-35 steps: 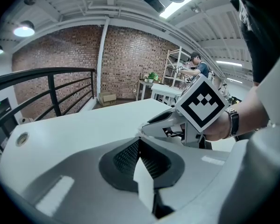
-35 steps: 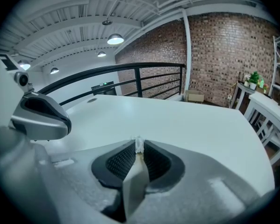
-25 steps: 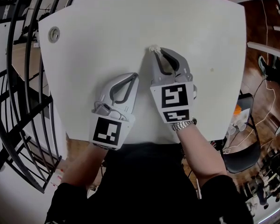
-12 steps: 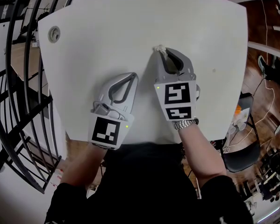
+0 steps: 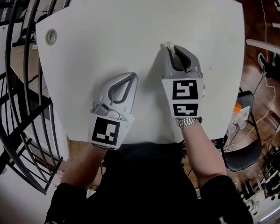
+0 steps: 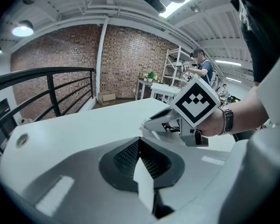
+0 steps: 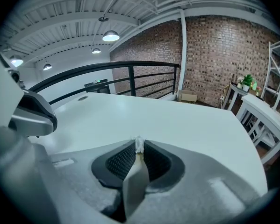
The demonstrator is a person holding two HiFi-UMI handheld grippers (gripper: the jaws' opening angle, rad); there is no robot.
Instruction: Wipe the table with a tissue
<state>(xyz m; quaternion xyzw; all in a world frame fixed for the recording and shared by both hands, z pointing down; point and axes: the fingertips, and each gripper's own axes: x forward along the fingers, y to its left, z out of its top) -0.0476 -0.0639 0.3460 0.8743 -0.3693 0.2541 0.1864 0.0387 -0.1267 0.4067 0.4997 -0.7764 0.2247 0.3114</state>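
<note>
The white table [image 5: 107, 27], round-cornered with a round cable hole [image 5: 51, 36] near its far left corner, stands on a wooden floor [image 5: 266, 27] beside a black railing [image 5: 18, 78]. The room has a brick wall [image 7: 214, 55] and ceiling lamps [image 7: 111, 35]. The right gripper [image 5: 172, 49] is clenched on a small wad of white tissue [image 5: 166, 45], which pokes out just past the jaw tips over the middle of the tabletop, while the left gripper [image 5: 133, 76] lies nearer the person, jaws pressed together on nothing.
</note>
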